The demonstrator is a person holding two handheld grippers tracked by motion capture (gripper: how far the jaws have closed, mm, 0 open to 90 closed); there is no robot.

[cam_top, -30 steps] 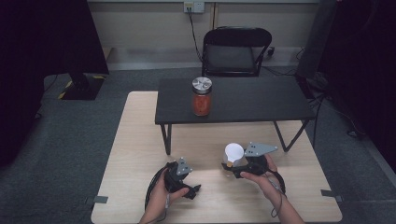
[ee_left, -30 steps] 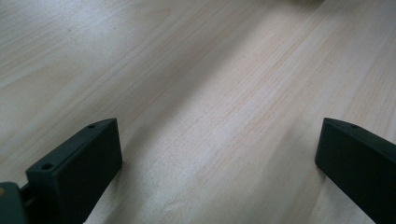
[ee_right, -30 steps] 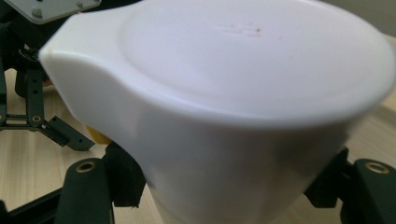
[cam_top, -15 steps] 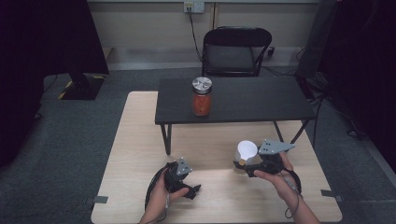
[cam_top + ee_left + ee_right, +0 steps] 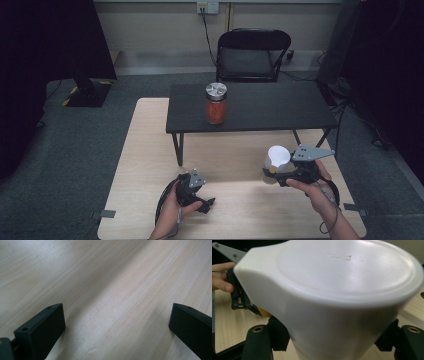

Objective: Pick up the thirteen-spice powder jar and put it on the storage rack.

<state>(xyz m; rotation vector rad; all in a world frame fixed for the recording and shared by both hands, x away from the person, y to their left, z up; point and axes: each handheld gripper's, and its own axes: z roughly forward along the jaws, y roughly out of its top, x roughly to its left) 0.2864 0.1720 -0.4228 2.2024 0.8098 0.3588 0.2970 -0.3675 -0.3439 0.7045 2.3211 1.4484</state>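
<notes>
Right gripper (image 5: 272, 172) has lifted its smooth white spouted cup (image 5: 278, 157).

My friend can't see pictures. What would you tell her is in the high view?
A person's right gripper holds a white cup above a pale wooden table, while the left gripper rests low on it with jaws open. Farther back, a jar of red stuff with a silver lid stands on a small black table, with a black chair behind it.
</notes>
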